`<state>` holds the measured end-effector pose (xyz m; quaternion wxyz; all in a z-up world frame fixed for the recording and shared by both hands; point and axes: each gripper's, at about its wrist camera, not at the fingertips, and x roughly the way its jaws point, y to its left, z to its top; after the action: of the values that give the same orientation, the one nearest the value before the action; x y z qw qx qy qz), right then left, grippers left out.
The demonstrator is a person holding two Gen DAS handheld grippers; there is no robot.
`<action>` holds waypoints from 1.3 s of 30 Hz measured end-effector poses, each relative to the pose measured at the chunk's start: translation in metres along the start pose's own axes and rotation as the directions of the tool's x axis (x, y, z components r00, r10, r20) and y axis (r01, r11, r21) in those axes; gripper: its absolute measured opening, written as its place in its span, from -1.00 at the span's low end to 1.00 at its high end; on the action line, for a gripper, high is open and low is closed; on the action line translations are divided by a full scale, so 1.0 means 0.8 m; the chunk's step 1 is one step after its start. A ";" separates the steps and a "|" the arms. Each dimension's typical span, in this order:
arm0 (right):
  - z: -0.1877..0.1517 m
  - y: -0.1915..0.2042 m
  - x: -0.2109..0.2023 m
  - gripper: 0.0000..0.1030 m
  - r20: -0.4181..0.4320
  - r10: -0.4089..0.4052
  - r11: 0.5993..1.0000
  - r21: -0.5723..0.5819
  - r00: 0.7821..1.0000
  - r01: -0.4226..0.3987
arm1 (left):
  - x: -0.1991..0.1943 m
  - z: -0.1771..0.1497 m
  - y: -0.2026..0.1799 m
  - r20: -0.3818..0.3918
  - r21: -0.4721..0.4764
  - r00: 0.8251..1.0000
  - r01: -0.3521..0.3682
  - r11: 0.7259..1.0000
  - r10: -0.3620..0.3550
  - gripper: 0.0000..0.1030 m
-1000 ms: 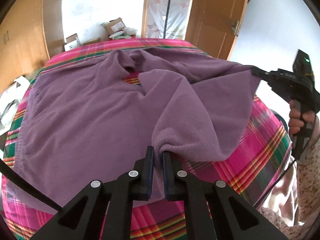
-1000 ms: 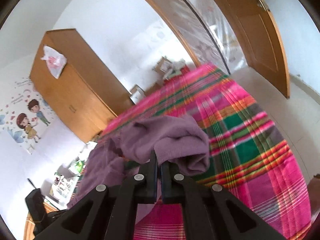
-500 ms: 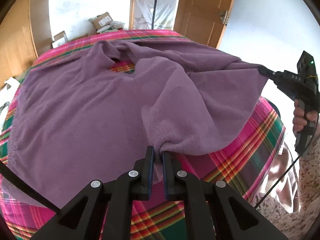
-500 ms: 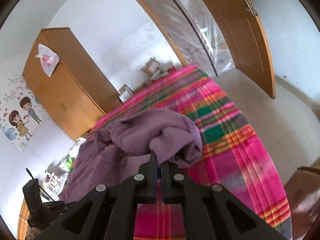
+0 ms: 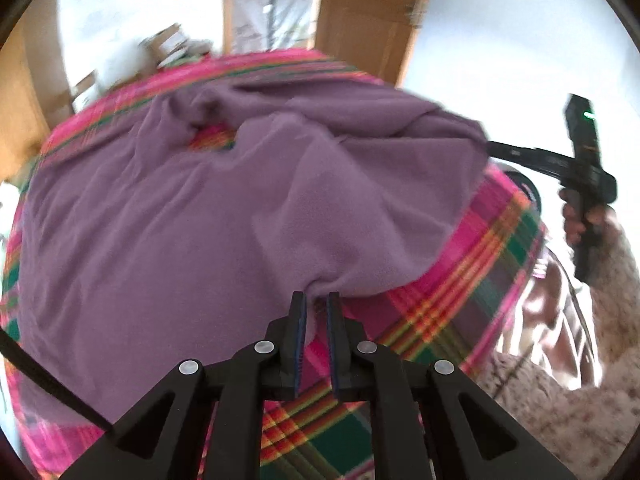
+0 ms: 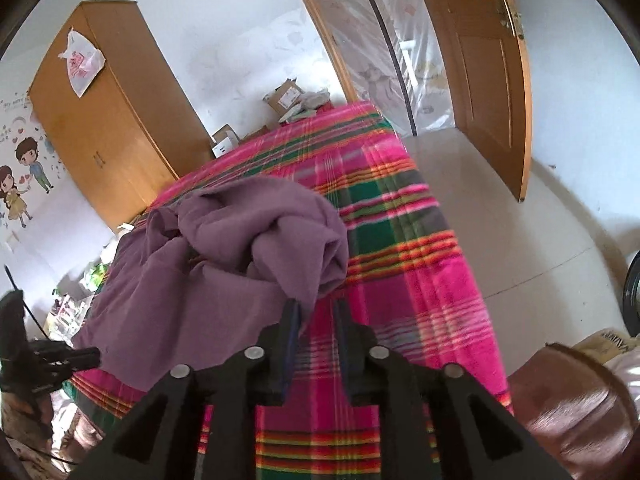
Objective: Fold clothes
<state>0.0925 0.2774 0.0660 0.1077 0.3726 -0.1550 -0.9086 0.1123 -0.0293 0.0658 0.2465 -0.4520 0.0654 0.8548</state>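
**Purple fleece pinched on the left, loose at the right tongs**

The purple fleece garment (image 5: 200, 208) lies spread over most of a bed covered with a pink, green and orange plaid blanket (image 5: 480, 264). Its neck opening sits toward the far side, where a patch of plaid shows through.

In the left wrist view, the left gripper (image 5: 316, 310) sits at the garment's near edge. A gathered bit of fleece is bunched between its fingertips, so these tongs are clenched on the cloth. From that pinch the fabric fans out away from the camera and rises in a fold toward the right. This view is blurred.

The right gripper (image 6: 317, 312) has its fingers clearly parted, with the plaid visible through the gap. A hanging corner of the fleece drops just in front of its left-hand finger (image 6: 294, 316), touching or nearly touching its inner face. Nothing is squeezed between the two fingers. Beyond that corner the garment is heaped in loose rolls and folds, then runs off to the left along the bed.

From the left wrist camera, the right tool's black tip meets the garment's far right corner, which is raised above the blanket's edge. A hand (image 5: 580, 216) in a patterned sleeve holds its handle.

A wooden wardrobe (image 6: 112, 120) and an open wooden door (image 6: 480, 60) stand beyond the bed
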 end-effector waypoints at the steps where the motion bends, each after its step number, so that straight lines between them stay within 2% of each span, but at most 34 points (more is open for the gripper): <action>1: 0.003 0.000 -0.001 -0.58 0.007 -0.001 1.000 -0.001 1.000 0.001 | -0.006 0.008 -0.004 0.012 0.023 1.000 0.007 1.000 -0.007 -0.66; 5: 0.015 0.000 -0.003 -0.53 0.047 -0.002 1.000 0.018 0.999 0.002 | -0.014 0.053 -0.018 0.076 0.098 0.996 0.032 0.995 -0.039 -0.45; 7: 0.019 0.002 -0.002 -0.47 0.054 0.011 1.000 0.014 0.998 -0.012 | -0.001 0.079 -0.025 0.087 0.125 0.995 0.041 0.991 -0.052 -0.44; 10: 0.031 0.013 0.008 -0.40 0.056 -0.020 0.999 -0.042 0.998 0.022 | 0.032 0.109 -0.034 0.054 0.163 0.995 0.077 0.984 -0.087 -0.44; 14: 0.054 0.028 0.031 -0.33 0.029 -0.055 0.985 -0.161 0.998 0.059 | 0.088 0.141 -0.045 -0.005 0.184 0.996 0.090 0.979 -0.091 -0.44; 17: 0.063 0.047 0.053 -0.32 0.007 -0.103 0.950 -0.296 0.995 0.101 | 0.123 0.160 -0.051 -0.039 0.199 0.995 0.100 0.975 -0.094 -0.44; 19: 0.065 0.063 0.070 -0.32 0.002 -0.158 0.901 -0.409 0.987 0.145 | 0.140 0.169 -0.050 -0.051 0.204 0.995 0.095 0.974 -0.086 -0.44; 21: 0.064 0.075 0.084 -0.32 -0.019 -0.169 0.859 -0.494 0.985 0.138 | 0.151 0.177 -0.042 -0.062 0.177 0.993 0.108 0.978 -0.099 -0.44; 25: 0.066 0.089 0.108 -0.31 -0.039 -0.194 0.801 -0.583 0.980 0.135 | 0.168 0.187 -0.017 -0.095 0.082 0.982 0.173 0.981 -0.166 -0.44; 30: 0.065 0.099 0.126 -0.31 -0.058 -0.220 0.739 -0.662 0.974 0.127 | 0.188 0.196 0.014 -0.124 -0.037 0.963 0.238 0.970 -0.241 -0.44; 33: 0.068 0.101 0.132 -0.35 -0.084 -0.226 0.729 -0.676 0.970 0.111 | 0.200 0.199 0.027 -0.132 -0.091 0.955 0.256 0.962 -0.266 -0.44; 34: 0.070 0.101 0.132 -0.49 -0.092 -0.220 0.732 -0.674 0.971 0.102 | 0.202 0.199 0.028 -0.132 -0.094 0.953 0.260 0.961 -0.271 -0.44; 36: 0.079 0.099 0.128 -0.62 -0.103 -0.173 0.763 -0.643 0.979 0.067 | 0.205 0.201 0.028 -0.133 -0.099 0.951 0.267 0.959 -0.279 -0.44; 39: 0.093 0.096 0.119 -0.71 -0.110 -0.117 0.801 -0.598 0.987 0.028 | 0.211 0.207 0.034 -0.130 -0.137 0.941 0.294 0.946 -0.311 -0.44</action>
<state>-0.0209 0.1913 0.0830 0.1947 0.3893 0.1595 -0.8861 -0.1024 0.0638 0.0238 0.3429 -0.5330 -0.0363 0.7727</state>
